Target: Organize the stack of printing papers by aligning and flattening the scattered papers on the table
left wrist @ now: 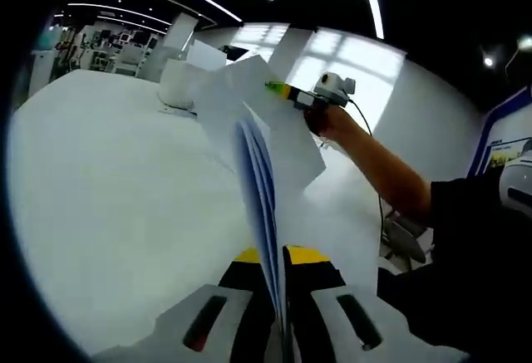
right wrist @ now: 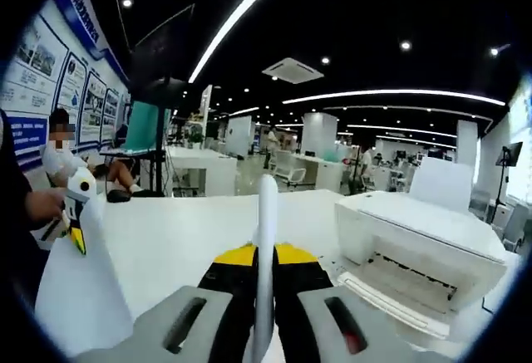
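A stack of white printing papers (left wrist: 259, 151) is held up edge-on above the white table (left wrist: 108, 188). My left gripper (left wrist: 278, 267) is shut on its near edge, the sheets fanning slightly away from the jaws. At the far end my right gripper (left wrist: 293, 92), in a person's hand, clamps the opposite edge. In the right gripper view the paper stack (right wrist: 266, 213) stands as a thin white blade between the jaws of my right gripper (right wrist: 264, 265), which is shut on it. The left gripper (right wrist: 76, 232) shows at the left, with a broad sheet (right wrist: 83, 296) hanging below it.
A white printer (right wrist: 420, 242) sits on the table (right wrist: 174, 238) to the right; it also shows far off as the printer (left wrist: 179, 85). A person's arm (left wrist: 382, 168) reaches across. Desks, chairs and people fill the room behind.
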`<state>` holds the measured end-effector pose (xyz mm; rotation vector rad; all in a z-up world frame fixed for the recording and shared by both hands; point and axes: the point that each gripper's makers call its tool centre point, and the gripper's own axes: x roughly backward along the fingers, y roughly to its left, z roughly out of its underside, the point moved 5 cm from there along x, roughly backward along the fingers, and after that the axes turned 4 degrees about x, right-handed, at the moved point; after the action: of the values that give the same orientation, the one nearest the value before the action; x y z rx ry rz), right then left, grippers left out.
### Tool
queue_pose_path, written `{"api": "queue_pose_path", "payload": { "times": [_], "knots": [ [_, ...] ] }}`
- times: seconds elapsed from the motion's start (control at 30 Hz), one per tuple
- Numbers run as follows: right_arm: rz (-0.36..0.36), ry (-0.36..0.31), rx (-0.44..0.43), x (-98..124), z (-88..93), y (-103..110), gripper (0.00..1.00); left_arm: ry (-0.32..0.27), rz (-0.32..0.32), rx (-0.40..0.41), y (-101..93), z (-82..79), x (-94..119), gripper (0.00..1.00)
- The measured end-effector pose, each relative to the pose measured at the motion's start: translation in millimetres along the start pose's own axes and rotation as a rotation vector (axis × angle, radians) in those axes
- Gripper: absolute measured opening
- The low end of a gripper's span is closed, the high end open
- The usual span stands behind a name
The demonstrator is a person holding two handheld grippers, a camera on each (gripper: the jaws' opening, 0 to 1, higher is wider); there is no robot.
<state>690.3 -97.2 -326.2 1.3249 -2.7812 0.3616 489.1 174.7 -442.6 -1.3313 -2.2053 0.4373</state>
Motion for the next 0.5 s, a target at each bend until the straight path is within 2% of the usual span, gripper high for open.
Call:
{"api": "queue_pose_path", "payload": {
  "times": [0.13, 0.5],
  "knots": [
    [0.009, -0.015, 0.018, 11.8, -14.4, -1.4, 0.03, 0.003, 0.0, -0.004, 0.9, -0.1, -0.7, 0.07],
    [0.009, -0.057, 0.182, 53.5, -72.0, 13.1, 0.03, 0.002, -0.006, -0.004, 5.1, -2.3, -4.2, 0.07]
  ]
}}
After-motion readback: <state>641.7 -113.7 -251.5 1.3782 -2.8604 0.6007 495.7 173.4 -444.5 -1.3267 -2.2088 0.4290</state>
